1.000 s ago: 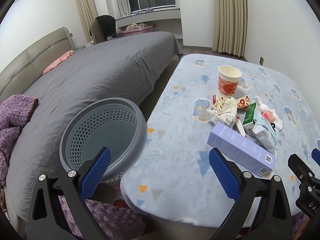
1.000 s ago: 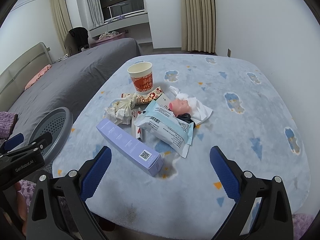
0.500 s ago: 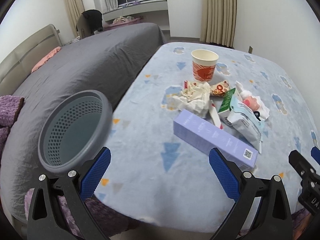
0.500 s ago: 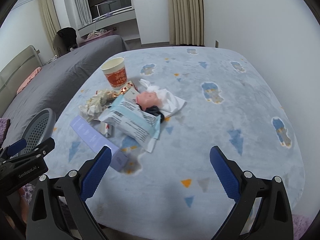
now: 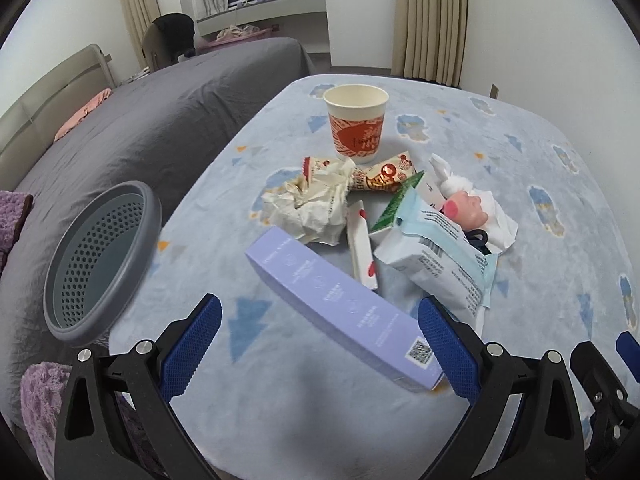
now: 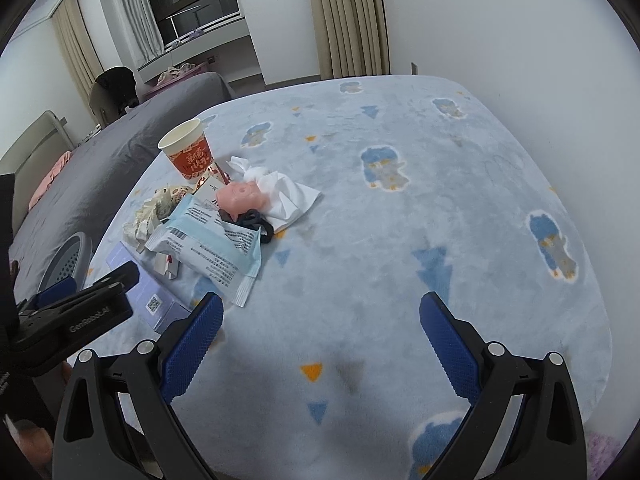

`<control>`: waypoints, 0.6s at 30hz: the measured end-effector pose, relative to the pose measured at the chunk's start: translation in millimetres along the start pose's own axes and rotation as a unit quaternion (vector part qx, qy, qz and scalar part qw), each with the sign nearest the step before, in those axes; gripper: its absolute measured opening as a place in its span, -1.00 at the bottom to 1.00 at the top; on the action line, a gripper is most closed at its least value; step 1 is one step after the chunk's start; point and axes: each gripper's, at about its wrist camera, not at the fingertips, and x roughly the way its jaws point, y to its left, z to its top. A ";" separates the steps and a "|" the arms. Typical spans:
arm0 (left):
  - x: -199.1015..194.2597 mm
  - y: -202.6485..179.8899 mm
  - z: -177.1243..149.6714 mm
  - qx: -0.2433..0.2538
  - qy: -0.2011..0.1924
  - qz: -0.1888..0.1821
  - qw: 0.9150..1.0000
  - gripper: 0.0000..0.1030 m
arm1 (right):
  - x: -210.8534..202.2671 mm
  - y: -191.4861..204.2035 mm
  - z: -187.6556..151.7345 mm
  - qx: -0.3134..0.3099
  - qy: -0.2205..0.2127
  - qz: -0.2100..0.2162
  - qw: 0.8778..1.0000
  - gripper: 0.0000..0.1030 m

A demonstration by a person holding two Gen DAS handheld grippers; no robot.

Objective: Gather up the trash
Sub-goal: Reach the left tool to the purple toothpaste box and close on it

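Note:
A heap of trash lies on the blue patterned table (image 5: 540, 152): a long lilac box (image 5: 340, 304), crumpled paper (image 5: 312, 204), a red and white paper cup (image 5: 356, 124), a white and blue wipes packet (image 5: 444, 256), a pink lump on white tissue (image 5: 468, 208). My left gripper (image 5: 320, 344) is open, with the lilac box's near end between its fingers, not touching. My right gripper (image 6: 320, 344) is open over bare tablecloth, right of the wipes packet (image 6: 212, 244) and the cup (image 6: 188, 156). A grey perforated bin (image 5: 96, 256) stands left of the table.
A bed with a grey cover (image 5: 160, 120) runs along the left, past the bin. Purple fleece (image 5: 36, 400) lies at the lower left. White walls and curtains (image 5: 428, 16) close the far side. The left gripper's body (image 6: 72, 316) shows at the right wrist view's left edge.
Both grippers swung right and came nearer the table. The lilac box now sits between the left fingers; the bin slid to the left. Both stayed open.

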 end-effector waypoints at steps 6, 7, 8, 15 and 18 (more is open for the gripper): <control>8.6 -21.6 -0.7 0.007 0.005 0.025 1.000 0.88 | 5.7 -4.7 -1.9 0.004 0.008 0.012 1.000 0.83; 9.7 -23.8 -0.7 0.008 0.005 0.029 1.000 0.88 | 6.2 -5.5 -2.1 0.004 0.009 0.013 1.000 0.83; 11.5 -26.1 -1.4 0.011 0.006 0.034 0.999 0.88 | 6.6 -6.6 -2.3 0.005 0.009 0.014 1.000 0.83; 18.1 -23.1 -11.3 0.027 0.026 0.042 0.998 0.89 | 6.5 -8.0 -3.1 0.010 0.008 0.016 1.000 0.83; 14.3 -14.7 -14.9 0.036 0.022 0.050 0.998 0.90 | 4.5 -5.8 -3.8 0.007 0.004 0.015 1.000 0.83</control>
